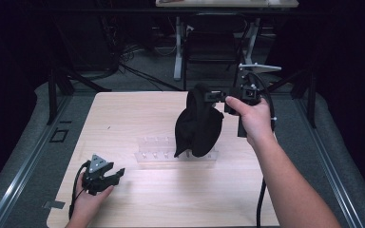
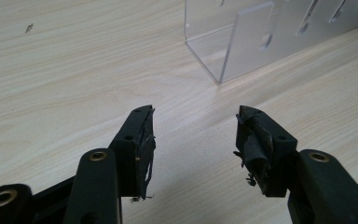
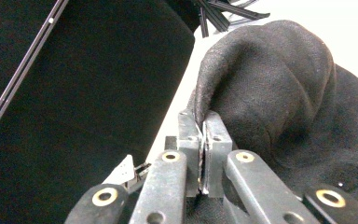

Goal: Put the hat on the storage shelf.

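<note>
Right gripper (image 1: 217, 96) is raised above the far right part of the counter (image 1: 138, 118), held level in the person's right hand (image 1: 253, 118) with its jaws pointing toward the left of the high view. Its jaws are pressed together on a fold of a black cloth (image 1: 198, 124). In the right gripper view the right gripper (image 3: 204, 122) pinches the cloth's (image 3: 279, 98) edge between the two pads, and the bulk of the fabric bulges beyond and to the right of the jaws. In the high view the cloth hangs down from the jaws in a loose bundle, directly below and slightly left of the gripper. Its lower end reaches the clear acrylic rack (image 1: 157, 151) on the counter; whether it touches the rack cannot be told.

Left gripper (image 1: 116, 175) rests low at the near left part of the counter, held in the left hand (image 1: 89, 202), well apart from the right gripper and the cloth. In the left gripper view the left gripper (image 2: 195, 126) stands with its jaws wide apart and nothing between them; bare wood grain shows in the gap. Worn black padding (image 2: 251, 144) is frayed on the inner faces of both jaws. Ahead of the jaws and to their right stands the end of the acrylic rack (image 2: 242, 46), with slotted openings along its wall.
</note>
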`<state>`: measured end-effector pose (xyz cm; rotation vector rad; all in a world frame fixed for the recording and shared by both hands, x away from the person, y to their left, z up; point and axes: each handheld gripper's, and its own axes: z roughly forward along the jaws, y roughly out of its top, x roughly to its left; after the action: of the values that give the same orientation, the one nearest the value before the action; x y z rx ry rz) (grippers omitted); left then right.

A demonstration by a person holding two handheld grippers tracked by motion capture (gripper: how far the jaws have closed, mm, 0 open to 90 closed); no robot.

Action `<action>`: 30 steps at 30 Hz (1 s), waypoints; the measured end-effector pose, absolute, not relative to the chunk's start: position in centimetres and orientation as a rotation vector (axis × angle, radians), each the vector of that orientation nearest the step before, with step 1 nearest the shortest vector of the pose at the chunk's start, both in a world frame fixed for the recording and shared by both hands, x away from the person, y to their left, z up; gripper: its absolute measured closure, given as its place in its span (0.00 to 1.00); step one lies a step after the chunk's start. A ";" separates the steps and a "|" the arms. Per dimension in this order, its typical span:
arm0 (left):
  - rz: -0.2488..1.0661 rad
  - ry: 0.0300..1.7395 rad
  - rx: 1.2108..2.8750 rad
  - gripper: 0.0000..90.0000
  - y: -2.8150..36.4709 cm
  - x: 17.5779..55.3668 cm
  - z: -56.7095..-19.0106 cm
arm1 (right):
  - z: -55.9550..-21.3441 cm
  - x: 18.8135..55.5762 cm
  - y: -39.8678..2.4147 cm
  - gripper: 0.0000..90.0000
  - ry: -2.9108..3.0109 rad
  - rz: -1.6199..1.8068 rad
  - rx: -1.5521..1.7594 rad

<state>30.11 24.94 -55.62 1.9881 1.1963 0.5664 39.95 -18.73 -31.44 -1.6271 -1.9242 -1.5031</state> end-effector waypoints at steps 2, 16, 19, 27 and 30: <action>0.568 1.195 1.990 0.52 24.9 30.1 -55.6 | -31.5 39.9 -18.6 0.98 -1.928 -1.508 -1.618; 0.563 1.186 1.986 0.52 24.7 30.1 -55.5 | -32.0 39.9 -17.7 0.98 -1.905 -1.516 -1.578; 0.562 1.181 1.983 0.53 24.6 30.1 -55.4 | -32.3 39.9 -17.7 0.98 -1.884 -1.519 -1.569; 0.553 1.158 1.984 0.53 24.1 30.0 -55.1 | -32.9 40.0 -17.8 0.98 -1.842 -1.530 -1.556; 0.538 1.130 1.974 0.54 23.4 29.7 -54.8 | -33.1 40.0 -18.1 0.98 -1.838 -1.533 -1.559</action>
<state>29.68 23.40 -54.78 1.9744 1.1301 0.5381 39.97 -18.05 -33.07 -1.5588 -1.8384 -1.5331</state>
